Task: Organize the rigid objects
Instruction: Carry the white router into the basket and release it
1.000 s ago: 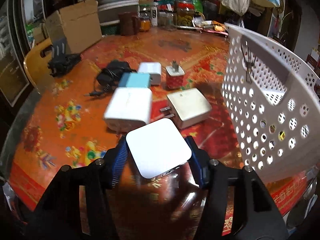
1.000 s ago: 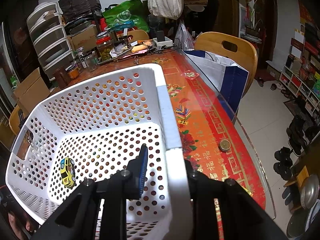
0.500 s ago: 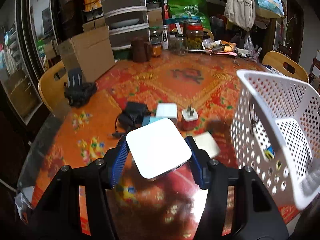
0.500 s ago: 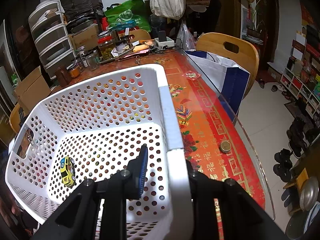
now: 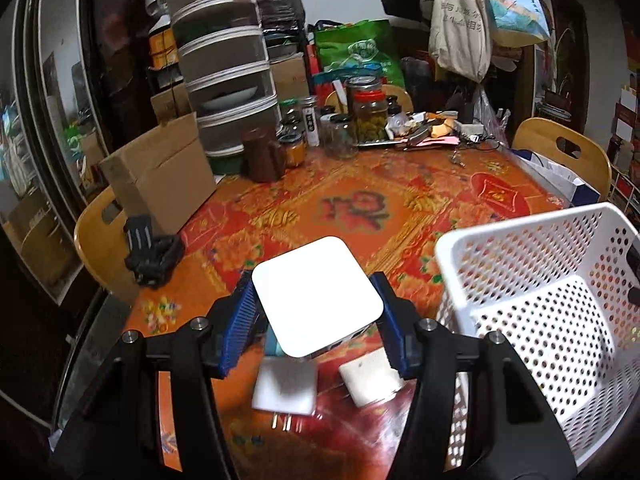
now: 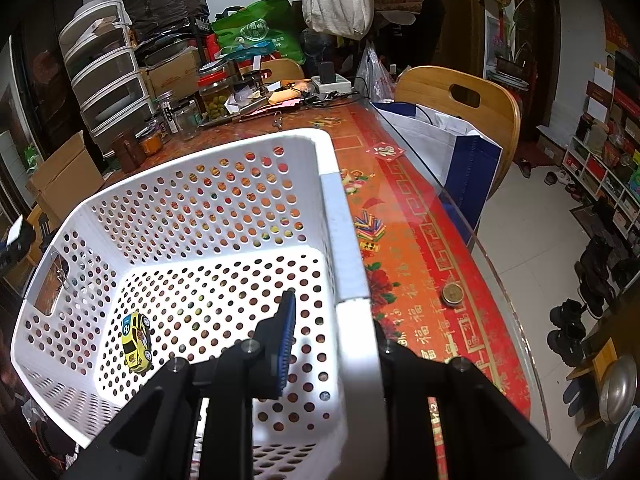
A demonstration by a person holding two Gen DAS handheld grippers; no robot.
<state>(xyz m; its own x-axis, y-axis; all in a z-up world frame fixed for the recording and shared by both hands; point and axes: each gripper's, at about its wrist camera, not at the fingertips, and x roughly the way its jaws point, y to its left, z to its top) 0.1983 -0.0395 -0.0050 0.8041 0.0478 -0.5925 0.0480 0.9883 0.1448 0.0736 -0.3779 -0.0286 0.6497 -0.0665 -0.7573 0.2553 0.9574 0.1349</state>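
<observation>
My left gripper (image 5: pixel 316 308) is shut on a flat white square box (image 5: pixel 316 294), held in the air above the table. Below it lie a white charger (image 5: pixel 285 390) with prongs and a cream adapter (image 5: pixel 370 380). The white perforated basket (image 5: pixel 532 240) stands to the right of the box. My right gripper (image 6: pixel 332 332) is shut on the basket's right wall (image 6: pixel 344 248), one blue pad inside and the other finger outside. A yellow toy car (image 6: pixel 137 342) lies on the basket floor at its left.
A cardboard box (image 5: pixel 160 176), jars (image 5: pixel 368 114) and stacked drawers (image 5: pixel 224 80) crowd the table's far side. A black object (image 5: pixel 150 252) sits by the left edge near a wooden chair (image 5: pixel 98 240). A coin-like disc (image 6: pixel 452 294) lies right of the basket, near the glass edge.
The left gripper has risen with the white box, so the chargers dropped low in its view and the basket's inside came into sight. The right gripper and basket stayed still.
</observation>
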